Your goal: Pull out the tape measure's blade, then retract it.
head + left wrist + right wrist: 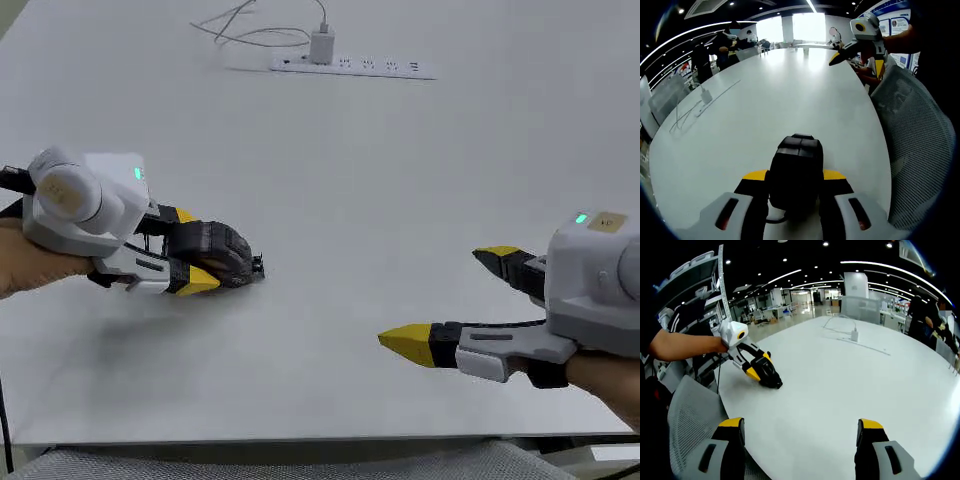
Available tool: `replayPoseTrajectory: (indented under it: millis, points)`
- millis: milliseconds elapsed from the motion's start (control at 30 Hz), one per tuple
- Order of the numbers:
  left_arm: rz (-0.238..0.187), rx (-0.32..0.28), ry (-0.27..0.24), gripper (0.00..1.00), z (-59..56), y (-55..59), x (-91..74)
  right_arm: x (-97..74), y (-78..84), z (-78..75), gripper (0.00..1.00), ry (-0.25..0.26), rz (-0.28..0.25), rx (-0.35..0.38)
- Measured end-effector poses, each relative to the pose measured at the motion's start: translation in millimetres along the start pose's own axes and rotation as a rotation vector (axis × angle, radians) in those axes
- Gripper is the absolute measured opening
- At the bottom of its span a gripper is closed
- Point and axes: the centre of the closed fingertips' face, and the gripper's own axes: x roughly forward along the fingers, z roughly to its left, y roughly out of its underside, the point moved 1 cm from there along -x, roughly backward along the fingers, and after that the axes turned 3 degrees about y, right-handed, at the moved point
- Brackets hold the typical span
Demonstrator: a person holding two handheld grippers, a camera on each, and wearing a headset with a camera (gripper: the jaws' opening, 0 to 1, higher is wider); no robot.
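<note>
The black tape measure (218,252) rests on the white table (350,170) at the left, gripped between the yellow-tipped jaws of my left gripper (188,250). In the left gripper view the tape measure (796,170) sits snug between the fingers (756,175), and no blade is drawn out. My right gripper (450,300) hovers open over the table's right front, well apart from the tape measure. The right gripper view shows its fingertips (731,423) spread wide, with the tape measure (767,374) and left gripper (756,365) farther off to the left.
A white power strip (352,66) with a plugged charger (322,45) and cables lies at the table's far side. A grey mesh chair (910,150) stands by the table's near edge. Several people stand in the distance of the room.
</note>
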Motion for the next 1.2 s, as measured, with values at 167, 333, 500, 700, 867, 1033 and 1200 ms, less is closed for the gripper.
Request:
replayPoseTrajectory:
  millis: [167,333,500,700,867,1033,1200]
  points:
    - [0.004,0.003,0.01,0.33,-0.1,0.7,0.7,6.6,-2.1,4.3,0.91,-0.015,-0.001,-0.006]
    - [0.01,0.014,0.025,0.32,-0.3,0.7,0.8,15.7,-4.2,9.2,0.87,-0.045,0.003,-0.025]
    - [0.008,0.027,0.043,0.31,-0.4,0.9,0.9,28.0,-7.1,13.0,0.85,-0.071,0.008,-0.055]
    - [0.011,0.035,0.057,0.31,-0.5,1.3,1.1,45.2,-11.9,16.8,0.81,-0.11,0.019,-0.103]
    - [0.011,0.035,0.058,0.31,-0.4,1.2,1.2,63.0,-16.1,24.6,0.7,-0.169,0.035,-0.186]
    - [0.013,0.036,0.061,0.31,-0.3,1.3,1.3,80.0,-22.8,32.9,0.62,-0.216,0.039,-0.239]
    - [0.018,0.037,0.066,0.31,-0.3,1.6,1.3,95.4,-25.5,38.6,0.52,-0.255,0.043,-0.29]
